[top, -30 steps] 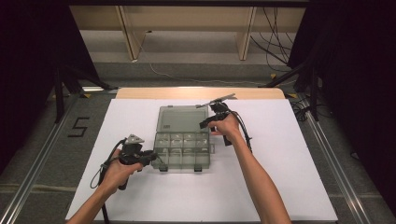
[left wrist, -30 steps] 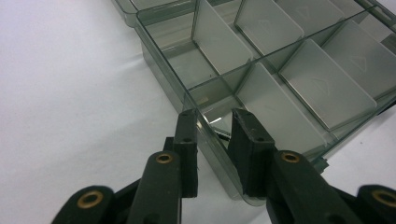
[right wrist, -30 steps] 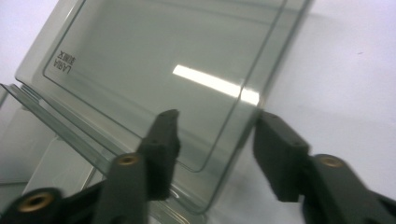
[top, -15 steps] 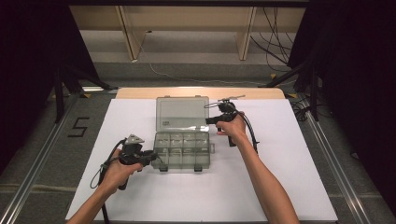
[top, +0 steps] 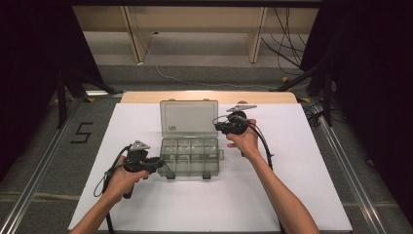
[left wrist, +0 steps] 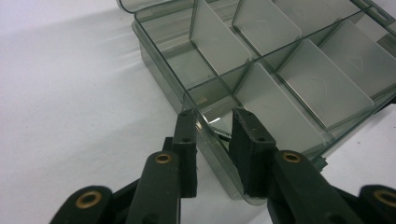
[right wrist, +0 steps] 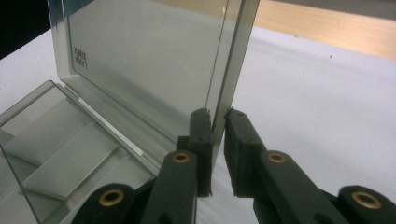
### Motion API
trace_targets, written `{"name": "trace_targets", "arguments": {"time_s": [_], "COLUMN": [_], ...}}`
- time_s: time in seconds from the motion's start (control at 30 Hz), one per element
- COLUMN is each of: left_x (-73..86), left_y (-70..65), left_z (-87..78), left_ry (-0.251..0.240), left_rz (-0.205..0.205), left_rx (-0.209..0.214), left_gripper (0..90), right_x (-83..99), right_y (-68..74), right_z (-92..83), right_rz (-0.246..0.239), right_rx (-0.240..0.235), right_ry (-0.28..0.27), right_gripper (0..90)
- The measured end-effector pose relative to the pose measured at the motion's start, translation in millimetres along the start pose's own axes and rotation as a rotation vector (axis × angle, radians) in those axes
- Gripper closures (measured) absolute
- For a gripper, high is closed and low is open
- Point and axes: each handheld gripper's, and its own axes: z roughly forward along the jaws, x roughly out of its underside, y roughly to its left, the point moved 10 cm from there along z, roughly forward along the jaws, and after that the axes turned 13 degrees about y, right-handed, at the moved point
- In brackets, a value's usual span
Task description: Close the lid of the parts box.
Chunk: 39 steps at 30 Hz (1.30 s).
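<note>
The right claw (right wrist: 217,116) is clamped on the side edge of the raised lid (right wrist: 140,60), its jaws having just closed on it. The left claw (left wrist: 212,116) grips the front corner wall of the box (left wrist: 280,79). The box (top: 190,155) is smoky clear plastic with divided compartments, lying mid-bench (top: 292,195). The right gripper view shows small embossed lettering on the lid, too small to read. In the high view, "5" (top: 83,132) is taped on the floor.
</note>
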Motion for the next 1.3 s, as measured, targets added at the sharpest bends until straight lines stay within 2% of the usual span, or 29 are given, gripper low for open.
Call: {"name": "trace_targets", "arguments": {"time_s": [0.03,0.07,0.13,0.3,0.33,0.4,0.43,0.5,0.53,0.63,0.67,0.7,0.73,0.83,0.93,1.0,1.03,1.07,1.13,1.2,1.23,1.3], "left_x": [1.0,-0.6,0.4,-0.1,2.7,2.2,0.1,-0.1,2.2,1.0,1.2,3.2,3.2,2.6,-0.6,-5.1,-11.5,-15.8,-23.4,-33.7,-38.0,-47.7], "left_y": [1.1,0.1,0.6,1.5,2.8,2.8,1.8,1.9,4.4,3.5,3.9,6.0,7.9,11.4,14.8,14.5,12.3,11.4,9.6,10.0,11.6,11.5], "left_z": [-0.4,0.4,-0.1,0.5,-0.9,-0.8,0.4,0.6,-1.1,-0.5,-0.7,-1.7,-1.4,-3.2,-8.0,-11.6,-13.8,-15.6,-23.5,-31.9,-35.8,-40.9], "left_ry": [0.008,-0.008,0.005,-0.002,0.023,0.018,-0.003,-0.003,0.018,0.006,0.007,0.027,0.025,0.026,0.028,0.012,-0.033,-0.058,-0.087,-0.12,-0.123,-0.151], "left_rz": [0.014,-0.004,0.011,0.003,0.03,0.026,0.007,-0.001,0.031,0.008,0.008,0.029,0.023,0.02,0.042,0.05,0.023,0.013,0.019,0.007,0.016,0.0], "left_rx": [-0.004,-0.001,-0.003,-0.017,-0.009,-0.011,-0.011,-0.015,-0.029,-0.015,-0.018,-0.024,-0.039,-0.055,-0.087,-0.096,-0.1,-0.098,-0.086,-0.078,-0.082,-0.076], "left_gripper": [71.0,70.9,70.7,67.2,66.4,66.4,66.4,65.4,64.1,62.3,61.5,59.7,56.9,47.0,37.6,33.2,31.7,30.0,28.0,26.4,25.8,25.2], "right_x": [1.0,0.6,2.8,3.2,3.8,4.0,3.7,4.1,4.6,5.1,6.3,6.5,6.3,6.0,7.7,7.5,7.8,8.1,7.3,7.8,8.1,8.4], "right_y": [0.4,0.4,0.3,5.1,3.3,4.3,4.9,5.6,5.9,6.3,6.7,7.2,7.3,8.4,8.5,9.0,9.1,9.1,9.9,10.5,9.8,10.3], "right_z": [-0.8,-0.5,-2.4,-3.5,-3.5,-4.2,-4.2,-4.7,-4.7,-5.1,-6.0,-6.2,-6.1,-5.8,-6.9,-6.3,-6.5,-6.9,-6.3,-6.6,-7.1,-7.4], "right_rz": [-0.004,-0.018,-0.031,-0.062,-0.086,-0.088,-0.102,-0.106,-0.111,-0.128,-0.12,-0.121,-0.134,-0.134,-0.128,-0.132,-0.132,-0.135,-0.137,-0.138,-0.138,-0.134], "right_rx": [0.004,0.008,0.03,0.035,0.052,0.061,0.064,0.064,0.062,0.07,0.072,0.075,0.079,0.084,0.09,0.088,0.089,0.095,0.091,0.091,0.099,0.101], "right_ry": [-0.002,-0.018,-0.018,-0.064,-0.071,-0.082,-0.086,-0.104,-0.105,-0.123,-0.118,-0.123,-0.127,-0.142,-0.146,-0.15,-0.148,-0.15,-0.163,-0.159,-0.158,-0.165], "right_gripper": [82.1,82.1,82.1,82.2,82.2,82.2,82.1,82.2,82.2,82.3,82.3,82.3,82.3,82.3,82.5,82.5,82.5,82.5,82.6,82.6,82.6,82.6]}}
